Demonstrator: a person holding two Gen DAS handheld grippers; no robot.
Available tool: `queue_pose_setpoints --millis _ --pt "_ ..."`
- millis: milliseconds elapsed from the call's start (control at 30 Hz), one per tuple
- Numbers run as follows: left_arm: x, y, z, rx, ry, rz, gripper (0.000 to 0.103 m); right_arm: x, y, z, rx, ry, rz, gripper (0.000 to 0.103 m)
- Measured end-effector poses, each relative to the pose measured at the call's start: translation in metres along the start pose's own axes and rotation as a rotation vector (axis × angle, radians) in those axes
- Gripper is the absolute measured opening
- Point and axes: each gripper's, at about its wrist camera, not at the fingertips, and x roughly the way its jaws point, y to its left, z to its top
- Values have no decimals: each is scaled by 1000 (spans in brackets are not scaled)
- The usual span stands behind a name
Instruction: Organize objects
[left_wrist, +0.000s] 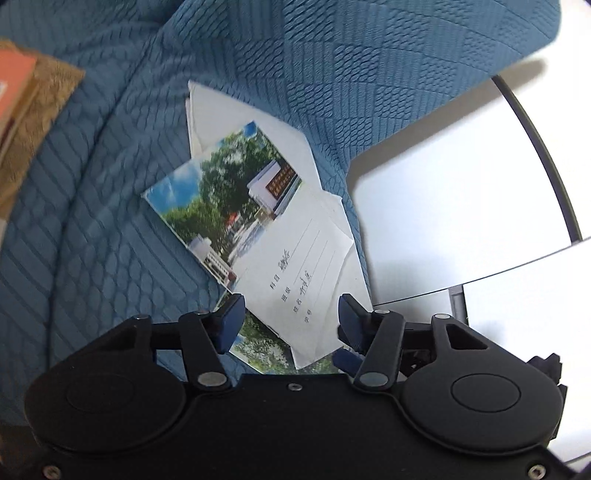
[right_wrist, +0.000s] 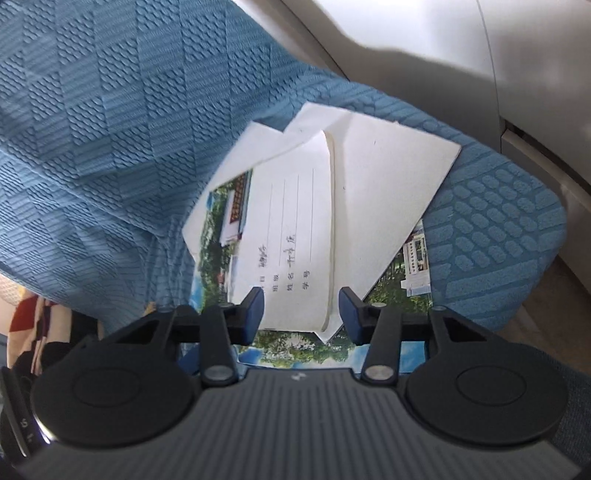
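Observation:
A loose pile of thin notebooks and white sheets lies on a blue textured sofa cover (left_wrist: 110, 221). The top notebook (left_wrist: 258, 221) has a photo of trees and a building and a white label with handwriting. It also shows in the right wrist view as the top notebook (right_wrist: 291, 236), beside a plain white booklet (right_wrist: 388, 192). A second photo-cover notebook (right_wrist: 399, 288) lies underneath. My left gripper (left_wrist: 290, 314) hovers over the pile's near end, jaws apart, its pads clear of the paper. My right gripper (right_wrist: 301, 308) straddles the top notebook's near edge, jaws apart and not pressing.
A white round table (left_wrist: 461, 184) with a dark rim stands right of the sofa. A brown and orange cushion (left_wrist: 29, 110) sits at the far left. In the right wrist view the sofa cushion (right_wrist: 498, 229) ends at right, and a red-and-white checked cloth (right_wrist: 29, 321) shows lower left.

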Motion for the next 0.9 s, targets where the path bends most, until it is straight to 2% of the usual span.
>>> queue_pose_setpoints --millis 100,200,433,567,667,700,800,900 --pt "8 10 -1 -66 30 -48 53 5 -4 3 45 27 -2 48" --pt "15 18 -2 -116 50 -63 53 9 -9 6 94 46 -2 48" --pt "30 27 -12 -204 96 -101 52 11 -16 8 176 42 26 48" --pt "38 35 -15 -293 88 -151 50 11 -15 8 187 32 28 48" --pt "44 43 -18 -363 99 -178 44 10 -16 9 197 19 28 49" --pt "46 44 -18 -375 100 -176 39 10 -16 9 200 18 30 48" --pt "50 46 -20 -404 90 -180 33 9 -17 9 205 14 30 49" --pt "54 49 -19 -424 89 -156 10 9 -19 10 216 12 41 49"
